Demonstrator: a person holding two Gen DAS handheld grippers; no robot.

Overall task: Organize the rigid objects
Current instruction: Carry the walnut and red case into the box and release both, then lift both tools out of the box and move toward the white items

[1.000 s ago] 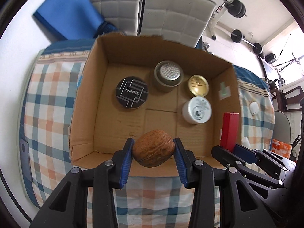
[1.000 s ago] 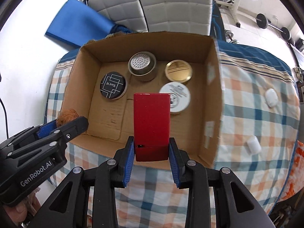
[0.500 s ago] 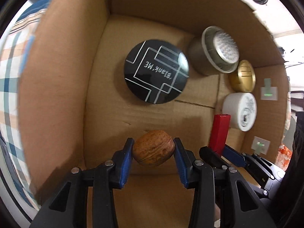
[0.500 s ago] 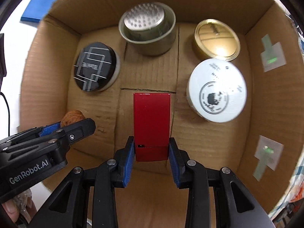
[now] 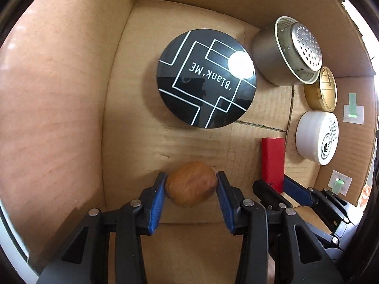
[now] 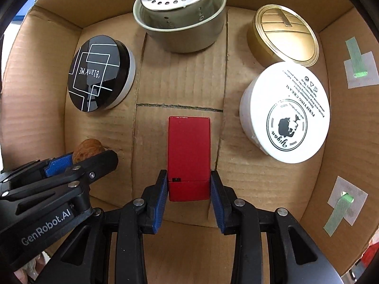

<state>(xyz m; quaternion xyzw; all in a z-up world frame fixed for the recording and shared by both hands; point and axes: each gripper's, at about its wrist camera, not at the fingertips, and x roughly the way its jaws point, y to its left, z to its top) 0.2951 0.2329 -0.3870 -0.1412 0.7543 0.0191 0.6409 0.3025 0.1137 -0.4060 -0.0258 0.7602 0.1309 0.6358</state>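
Note:
My left gripper (image 5: 191, 184) is shut on a brown walnut (image 5: 191, 184), low inside the cardboard box (image 5: 52, 99) near its left wall. My right gripper (image 6: 188, 184) is shut on a red rectangular case (image 6: 188, 151), held low over the middle of the box floor. In the right wrist view the walnut (image 6: 88, 150) and the left gripper (image 6: 80, 159) show at the left. In the left wrist view the red case (image 5: 272, 161) and the right gripper (image 5: 274, 184) show at the right.
In the box lie a black round "Blank.ME" tin (image 6: 99, 73), a metal cup with a perforated insert (image 6: 180, 16), a gold round tin (image 6: 284, 35) and a white cream jar (image 6: 286, 113). Taped patches (image 6: 358, 69) sit on the right wall.
Both grippers have gone down from above the box rim deep into the box, each still holding its object. The box contents look much closer now.

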